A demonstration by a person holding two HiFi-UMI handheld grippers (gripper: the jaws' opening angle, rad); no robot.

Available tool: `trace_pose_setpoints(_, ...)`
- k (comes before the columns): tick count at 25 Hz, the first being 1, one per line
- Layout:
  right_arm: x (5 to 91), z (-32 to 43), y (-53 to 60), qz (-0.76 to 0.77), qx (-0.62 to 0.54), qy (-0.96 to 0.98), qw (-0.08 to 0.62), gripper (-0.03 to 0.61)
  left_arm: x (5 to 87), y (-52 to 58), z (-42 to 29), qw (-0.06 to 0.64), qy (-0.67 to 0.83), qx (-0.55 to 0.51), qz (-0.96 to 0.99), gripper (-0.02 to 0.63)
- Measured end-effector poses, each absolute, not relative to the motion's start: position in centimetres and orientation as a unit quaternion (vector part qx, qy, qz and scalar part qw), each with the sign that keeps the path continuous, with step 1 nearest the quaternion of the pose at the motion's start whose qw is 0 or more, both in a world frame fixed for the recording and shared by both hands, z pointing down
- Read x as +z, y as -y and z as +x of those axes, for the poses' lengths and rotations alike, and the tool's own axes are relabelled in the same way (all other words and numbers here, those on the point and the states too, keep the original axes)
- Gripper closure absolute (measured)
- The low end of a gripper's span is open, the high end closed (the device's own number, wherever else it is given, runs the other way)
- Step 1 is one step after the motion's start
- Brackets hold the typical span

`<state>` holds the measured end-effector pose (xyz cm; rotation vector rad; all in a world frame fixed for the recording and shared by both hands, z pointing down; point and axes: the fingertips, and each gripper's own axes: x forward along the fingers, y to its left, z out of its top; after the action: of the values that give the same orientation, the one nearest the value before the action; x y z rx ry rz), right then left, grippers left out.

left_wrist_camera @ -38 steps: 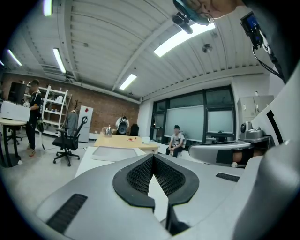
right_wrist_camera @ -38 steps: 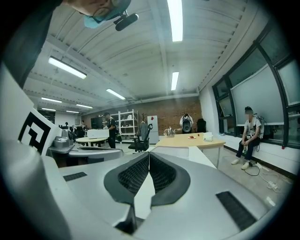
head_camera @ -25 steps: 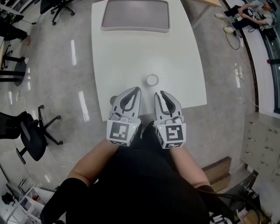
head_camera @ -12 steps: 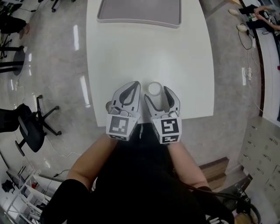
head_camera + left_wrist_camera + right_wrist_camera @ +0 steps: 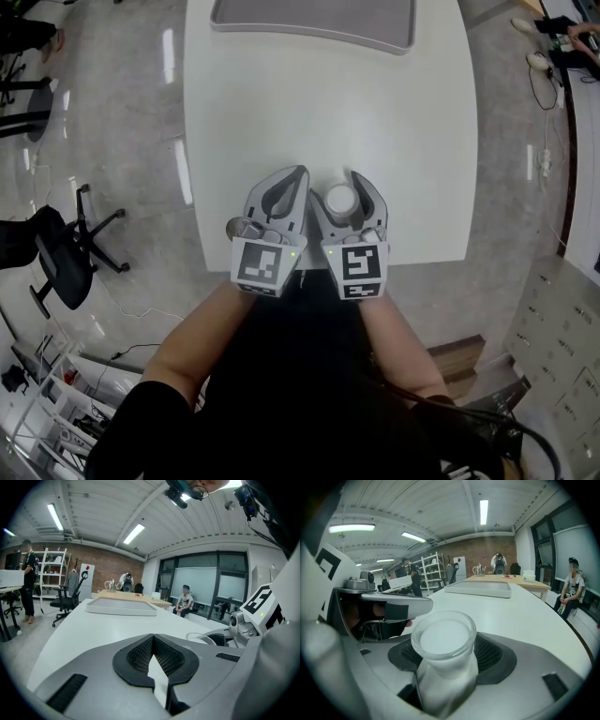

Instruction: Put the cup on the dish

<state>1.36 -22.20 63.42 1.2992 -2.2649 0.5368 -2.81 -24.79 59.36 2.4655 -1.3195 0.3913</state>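
Note:
A small white cup (image 5: pixel 340 200) stands upright near the white table's (image 5: pixel 281 112) front edge. My right gripper (image 5: pixel 337 184) is open wide, with the cup deep between its jaws. In the right gripper view the cup (image 5: pixel 445 644) fills the gap, and the mesh pads (image 5: pixel 494 656) flank it without clearly pressing. Beside it on the left, my left gripper (image 5: pixel 298 174) is shut and empty, its tips (image 5: pixel 152 637) meeting. The dish, a shallow grey tray (image 5: pixel 314 21), lies at the table's far end, also seen as the tray (image 5: pixel 478 589) ahead.
Black office chairs (image 5: pixel 66 272) stand on the glossy floor to the left. A seated person (image 5: pixel 572 590) is off to the right, and another person (image 5: pixel 28 585) stands by shelves at left. Bare tabletop lies between the cup and the tray.
The right gripper's jaws have gone from shut to wide open and moved forward, so the cup now sits between them. The left gripper stayed shut alongside.

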Motion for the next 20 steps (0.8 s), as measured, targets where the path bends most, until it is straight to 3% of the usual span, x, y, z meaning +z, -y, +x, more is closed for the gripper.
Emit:
trace_pose_setpoints(10,61.7,2.0,22.2,0.484,0.183,0.823,0.234,0.310,57.7,24.8,-3.2,0.162,0.463,0.125,0.863,0.606)
trace_pose_setpoints(20,51.4,3.3,23.6,0.512,0.132,0.823,0.205,0.310,48.9,25.3,-1.8,0.120,0.456,0.090,0.878,0.606)
